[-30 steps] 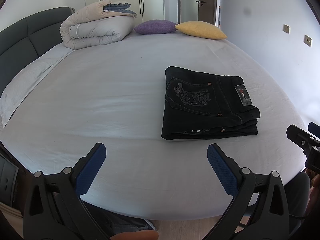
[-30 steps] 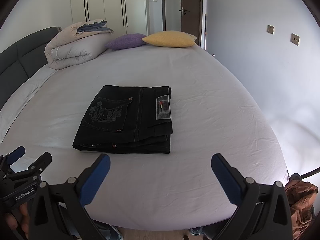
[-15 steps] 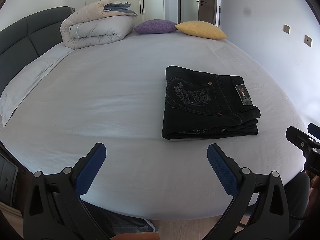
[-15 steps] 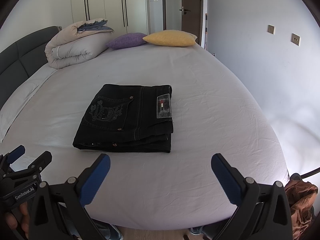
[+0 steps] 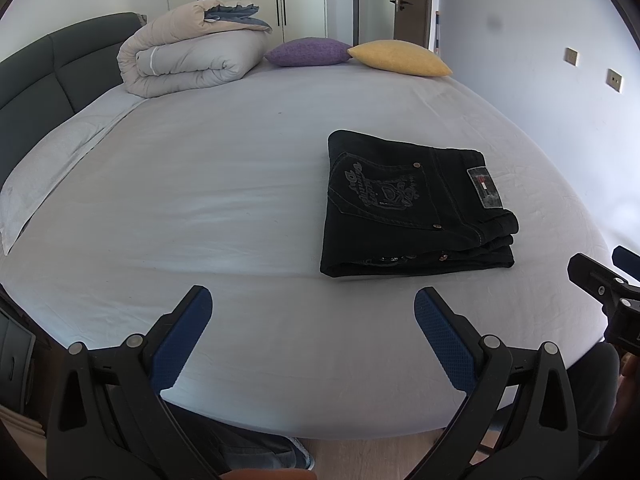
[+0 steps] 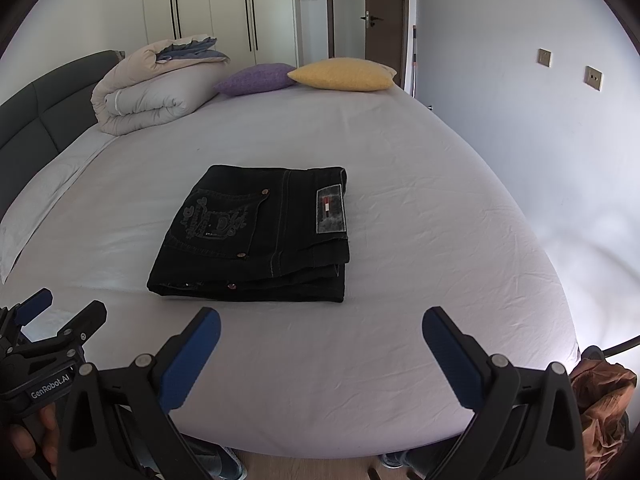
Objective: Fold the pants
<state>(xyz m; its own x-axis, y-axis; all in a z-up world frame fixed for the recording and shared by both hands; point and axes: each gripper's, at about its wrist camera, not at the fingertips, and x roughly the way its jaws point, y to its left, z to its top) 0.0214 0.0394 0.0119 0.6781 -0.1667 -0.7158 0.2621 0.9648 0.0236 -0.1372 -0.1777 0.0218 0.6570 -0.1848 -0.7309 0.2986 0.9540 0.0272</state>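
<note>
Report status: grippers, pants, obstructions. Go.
Left hand-held gripper open, empty. Right hand-held gripper open, empty. Black pants folded flat on bed, untouched. Nothing in the way.

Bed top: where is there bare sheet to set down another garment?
Widest: left of the black pants, out to the pillow. Also between the pants and the yellow cushion, and right of the pants. The head end is crowded by duvet and purple cushion.
</note>
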